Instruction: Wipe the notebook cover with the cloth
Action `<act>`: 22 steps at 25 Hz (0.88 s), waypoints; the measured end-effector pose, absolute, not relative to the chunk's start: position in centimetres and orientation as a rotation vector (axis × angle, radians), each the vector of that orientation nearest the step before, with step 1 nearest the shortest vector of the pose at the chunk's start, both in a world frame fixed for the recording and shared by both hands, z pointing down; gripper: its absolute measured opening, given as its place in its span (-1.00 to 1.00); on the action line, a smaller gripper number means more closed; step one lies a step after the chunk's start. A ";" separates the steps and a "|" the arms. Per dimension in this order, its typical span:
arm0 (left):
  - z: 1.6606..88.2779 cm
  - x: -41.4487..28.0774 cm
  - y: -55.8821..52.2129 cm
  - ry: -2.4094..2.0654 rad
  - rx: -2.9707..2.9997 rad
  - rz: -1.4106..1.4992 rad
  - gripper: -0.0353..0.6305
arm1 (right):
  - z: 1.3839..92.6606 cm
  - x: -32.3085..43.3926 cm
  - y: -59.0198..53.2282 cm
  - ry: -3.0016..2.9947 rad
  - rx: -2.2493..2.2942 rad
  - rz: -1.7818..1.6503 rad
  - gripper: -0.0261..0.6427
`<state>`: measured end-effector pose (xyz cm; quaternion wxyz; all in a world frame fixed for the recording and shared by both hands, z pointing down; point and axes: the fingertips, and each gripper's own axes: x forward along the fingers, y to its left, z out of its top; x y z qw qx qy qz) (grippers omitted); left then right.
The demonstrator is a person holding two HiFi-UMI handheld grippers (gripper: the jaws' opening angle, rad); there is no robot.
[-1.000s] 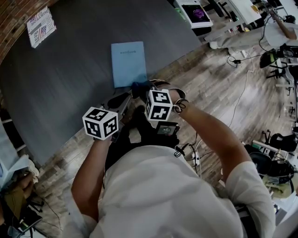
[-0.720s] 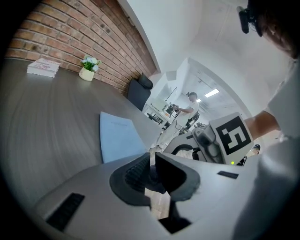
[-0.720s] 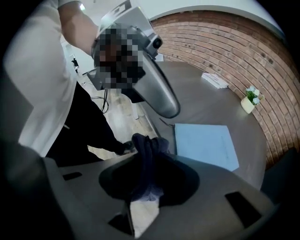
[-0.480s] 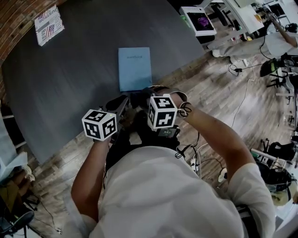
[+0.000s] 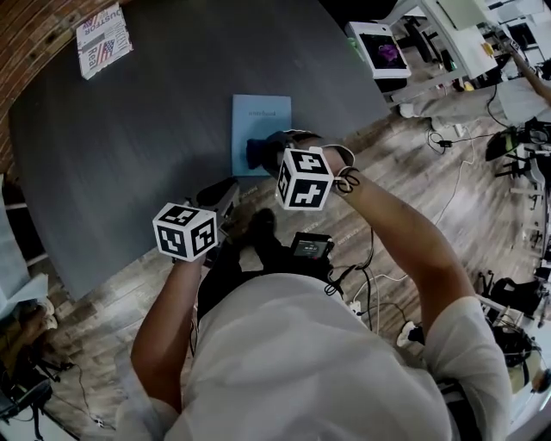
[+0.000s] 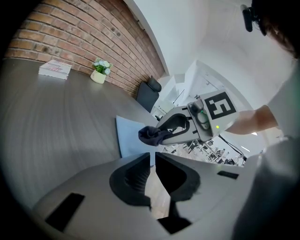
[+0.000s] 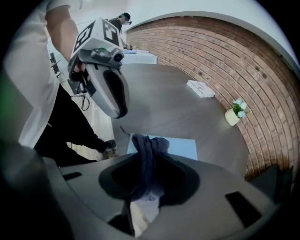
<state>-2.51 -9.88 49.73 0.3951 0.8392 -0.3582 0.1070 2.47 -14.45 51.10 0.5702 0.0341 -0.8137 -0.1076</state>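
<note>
Well clear of booklet point(image 5: 103, 39), right tool point(image 5: 261, 155) clamps cloth point(image 7: 146, 154) over notebook point(image 5: 262, 116); left tool point(image 6: 152, 161) closed.

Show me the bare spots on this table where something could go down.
Widest bare stretch: the table between the booklet and the notebook. Bare too beyond the notebook's far end. Crowded at its near end, where the right gripper holds the cloth and the left gripper hangs at the table edge.

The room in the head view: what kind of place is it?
Probably an office or workshop: a big grey table, more desks behind it, cables on the wooden floor and a brick wall.
</note>
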 end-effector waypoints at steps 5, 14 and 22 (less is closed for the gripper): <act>49.8 -2.8 -10.9 -0.914 2.120 0.260 -0.76 | 51.7 1.9 -18.8 -1.883 0.159 -0.277 -0.57; 50.2 -3.1 -11.6 -0.919 2.100 0.236 -0.76 | 53.3 1.1 -23.3 -1.846 0.212 -0.299 -0.57; 50.2 -3.3 -12.2 -0.912 2.087 0.220 -0.76 | 53.4 -0.9 -27.8 -1.838 0.268 -0.353 -0.57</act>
